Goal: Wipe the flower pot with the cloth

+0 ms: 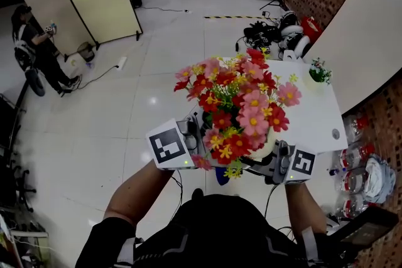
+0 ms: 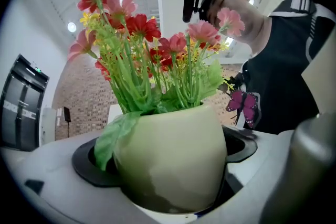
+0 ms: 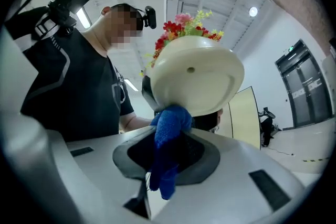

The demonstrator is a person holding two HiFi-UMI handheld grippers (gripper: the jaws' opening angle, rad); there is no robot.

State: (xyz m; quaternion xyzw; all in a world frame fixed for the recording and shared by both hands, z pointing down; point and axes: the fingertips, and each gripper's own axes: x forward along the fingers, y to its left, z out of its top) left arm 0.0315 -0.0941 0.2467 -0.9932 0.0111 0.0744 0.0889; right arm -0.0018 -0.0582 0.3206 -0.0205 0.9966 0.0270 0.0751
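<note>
Blue cloth (image 3: 169, 136) in right claw (image 3: 168, 131), over part of flower pot (image 3: 197, 78) underside

cream flower pot (image 2: 173, 160) aloft, blue cloth (image 3: 168, 136) underneath

Both bare forearms reach forward from the torso, close together. The left gripper (image 1: 188, 141), at the flower pot's (image 2: 173, 160) left, clamps its jaws on the pot's sides. The right gripper (image 1: 282, 163), at the pot's right, pinches a blue cloth (image 3: 168, 149) that touches the pot's base.
</note>
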